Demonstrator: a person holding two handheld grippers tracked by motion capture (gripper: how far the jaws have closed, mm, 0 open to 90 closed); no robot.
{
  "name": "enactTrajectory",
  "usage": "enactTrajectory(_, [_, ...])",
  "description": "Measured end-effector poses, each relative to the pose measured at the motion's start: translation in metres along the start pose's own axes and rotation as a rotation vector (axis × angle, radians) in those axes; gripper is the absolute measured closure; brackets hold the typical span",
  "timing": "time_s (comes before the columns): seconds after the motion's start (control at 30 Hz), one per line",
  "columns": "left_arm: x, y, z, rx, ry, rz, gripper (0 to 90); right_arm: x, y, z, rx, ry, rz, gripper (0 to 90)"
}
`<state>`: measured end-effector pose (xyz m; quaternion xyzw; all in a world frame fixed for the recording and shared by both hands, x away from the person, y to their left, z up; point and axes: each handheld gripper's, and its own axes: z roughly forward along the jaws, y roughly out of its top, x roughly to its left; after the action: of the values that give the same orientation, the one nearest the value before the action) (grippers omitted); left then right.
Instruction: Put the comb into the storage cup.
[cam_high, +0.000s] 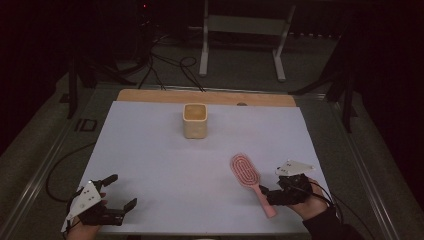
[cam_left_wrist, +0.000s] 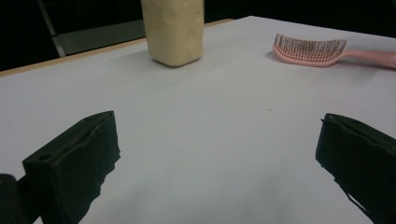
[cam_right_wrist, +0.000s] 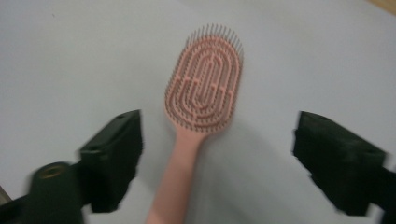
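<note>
Hairbrush: pink, bristles up, flat on the white table at about 4 o'clock from its middle; head toward 11 o'clock, handle toward 5 o'clock.
Right gripper: yours, over the handle end; in the right gripper view the jaws stand wide, one on each side of the handle, pads off it, gripping nothing.
Cup: cream, upright, toward 12 o'clock, well apart from the brush.
Left gripper: yours, at 7 o'clock near the table's front edge; jaws spread wide and empty in the left gripper view.
Step in hand: by my reading, the brush lies free on the table with your right gripper poised above it.
Next move: if you mean to pick it up, lower squarely onto the handle and close; the cup looks the likely destination.
Hard to make out: the right gripper view is blurred; handle tip cut off there; cup's contents not visible; the surroundings are dark.
</note>
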<state>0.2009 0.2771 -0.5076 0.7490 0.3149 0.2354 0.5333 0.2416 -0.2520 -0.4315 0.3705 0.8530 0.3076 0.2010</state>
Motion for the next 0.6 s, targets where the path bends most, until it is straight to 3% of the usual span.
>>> enactTrajectory(0.1, [0.0,0.0,0.0,0.004,-0.001,-0.001,0.0,0.005,0.001,0.002,-0.014,0.027,0.015,8.2])
enactTrajectory(0.23, [0.0,0.0,0.0,0.003,-0.004,0.0,0.0,0.013,0.001,0.008,-0.024,0.055,0.033,8.1])
enactTrajectory(0.33, [0.0,0.0,0.0,0.004,-0.008,-0.008,0.0,0.017,0.001,0.013,-0.026,0.068,0.084,8.2])
enactTrajectory(0.6, [0.0,0.0,0.0,0.004,-0.011,-0.007,0.0,0.024,-0.005,0.03,0.036,0.031,0.134,8.2])
